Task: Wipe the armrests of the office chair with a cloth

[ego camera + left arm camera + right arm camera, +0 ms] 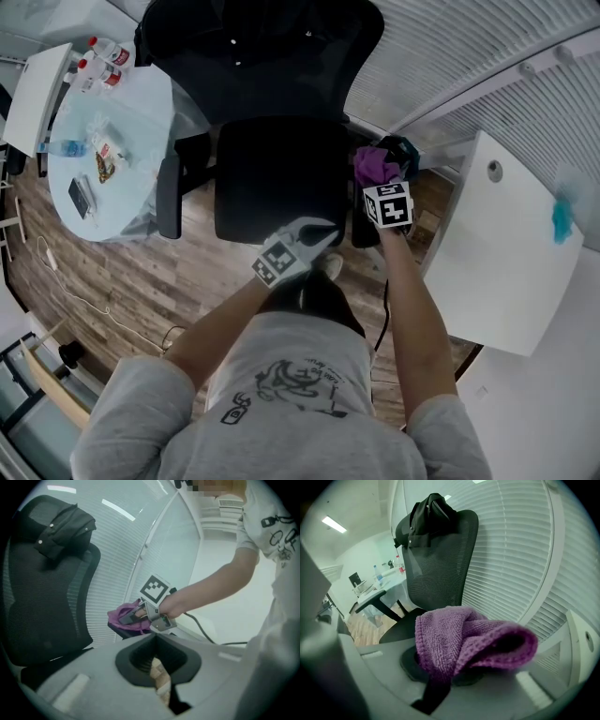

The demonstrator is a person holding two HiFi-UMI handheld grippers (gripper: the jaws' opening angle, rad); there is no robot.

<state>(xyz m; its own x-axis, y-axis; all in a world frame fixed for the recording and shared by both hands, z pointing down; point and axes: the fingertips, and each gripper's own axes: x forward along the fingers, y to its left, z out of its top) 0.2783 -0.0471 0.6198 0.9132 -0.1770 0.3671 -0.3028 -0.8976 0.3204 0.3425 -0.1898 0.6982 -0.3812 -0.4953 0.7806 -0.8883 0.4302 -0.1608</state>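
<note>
Far left, the round table (pixel 141 122) carries bottles (pixel 105 52) and a few small items. Just right of it is the chair's left armrest (pixel 169 195), bare and well apart from both of your grippers. The chair (pixel 277 178) fills the middle, its seat facing you, with a dark jacket (pixel 253 37) draped over the top of its back.

Your left gripper (pixel 317 232) hovers at the near right corner of the seat. Its own view shows its jaws drawn together to a narrow slit with nothing in it; only wood floor shows through.

Right of that, your right gripper (pixel 380 178) has its jaws clamped on the purple cloth (pixel 373 164). In its own view the cloth (pixel 464 639) bunches up out of the pinch and folds over to the right. The left gripper view shows the cloth sitting on the right armrest (pixel 123 633), at the chair's right side, with the gripper pressed onto it.

Far right is the white desk (pixel 497 253), near the blinds
</note>
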